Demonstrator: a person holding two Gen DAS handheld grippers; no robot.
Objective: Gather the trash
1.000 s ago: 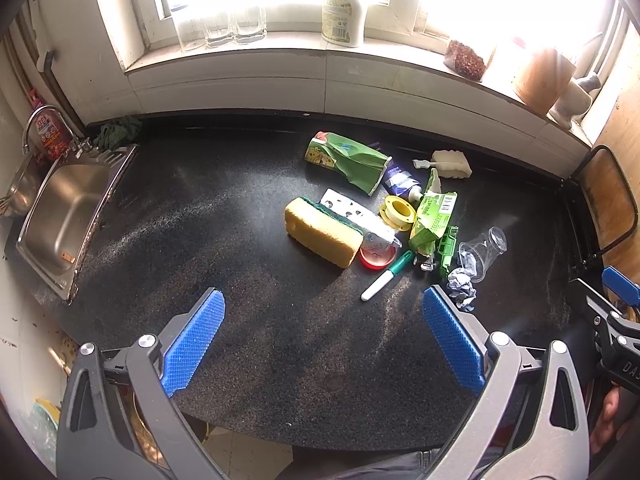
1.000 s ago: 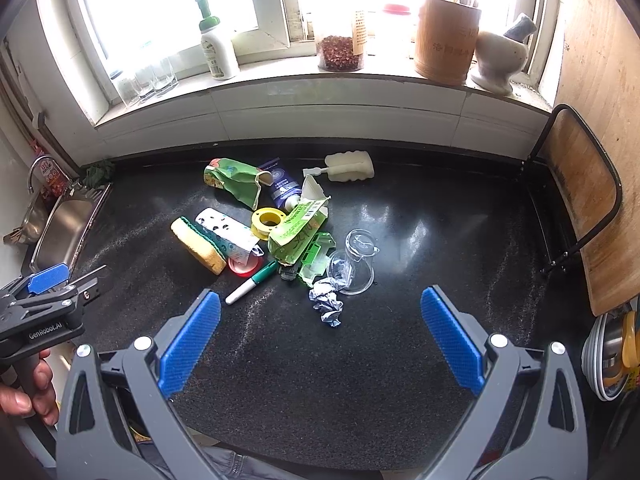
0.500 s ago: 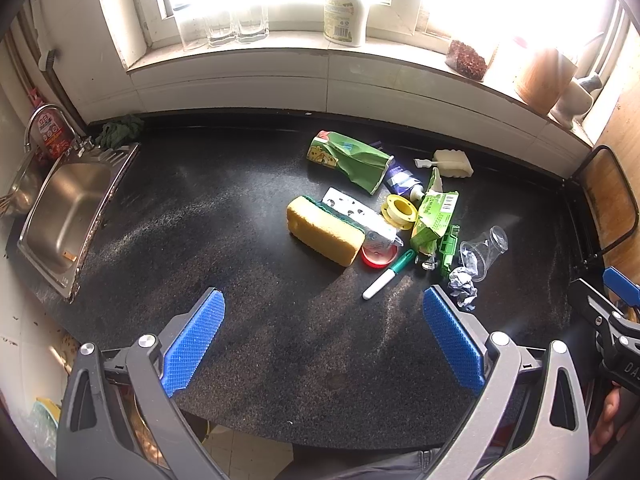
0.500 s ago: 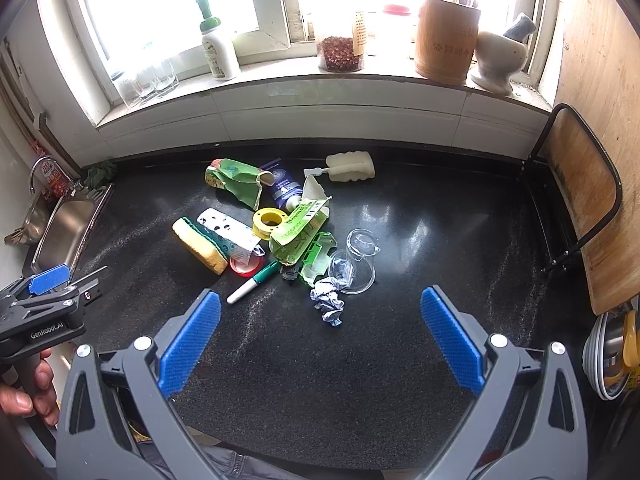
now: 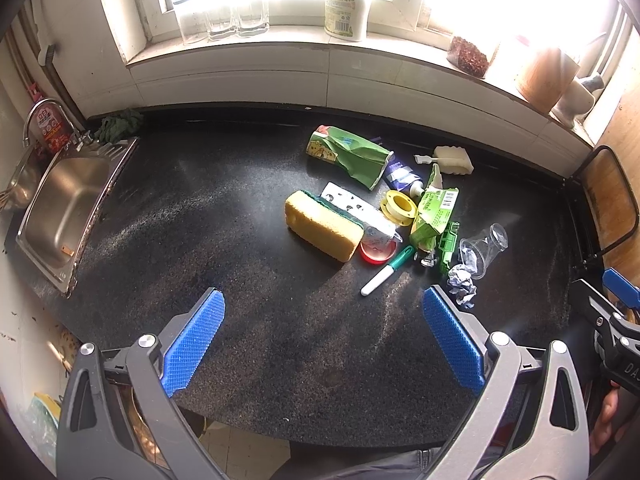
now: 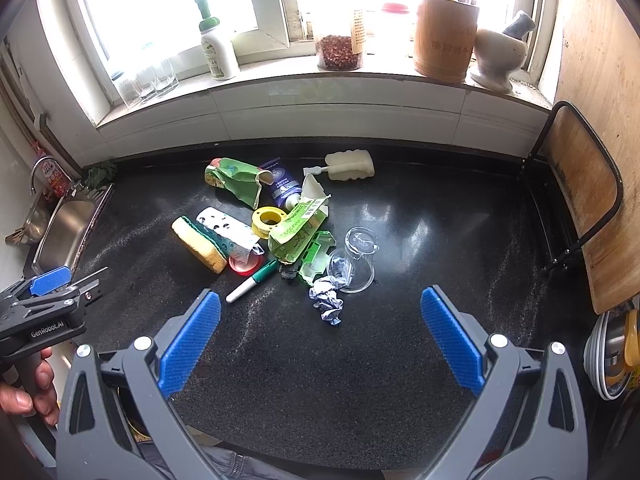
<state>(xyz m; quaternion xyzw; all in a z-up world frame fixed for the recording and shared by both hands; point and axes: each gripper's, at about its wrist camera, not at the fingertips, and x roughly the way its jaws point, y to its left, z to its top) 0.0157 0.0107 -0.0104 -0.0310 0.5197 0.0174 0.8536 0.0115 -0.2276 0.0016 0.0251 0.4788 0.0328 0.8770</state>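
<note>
A pile of trash lies mid-counter: a crumpled paper ball, a clear plastic cup, green wrappers, a green crushed carton, a yellow tape roll, a red lid, a marker and a yellow sponge. My left gripper is open and empty, near the counter's front edge. My right gripper is open and empty, just short of the paper ball.
A steel sink is at the left. The windowsill holds a soap bottle, glasses, a jar, a wooden utensil holder and a mortar. A wooden board in a black rack stands at the right. A white brush sponge lies behind the pile.
Both grippers have drifted very slightly; the pile sits a touch further right in both views. Nothing was taken hold of.
</note>
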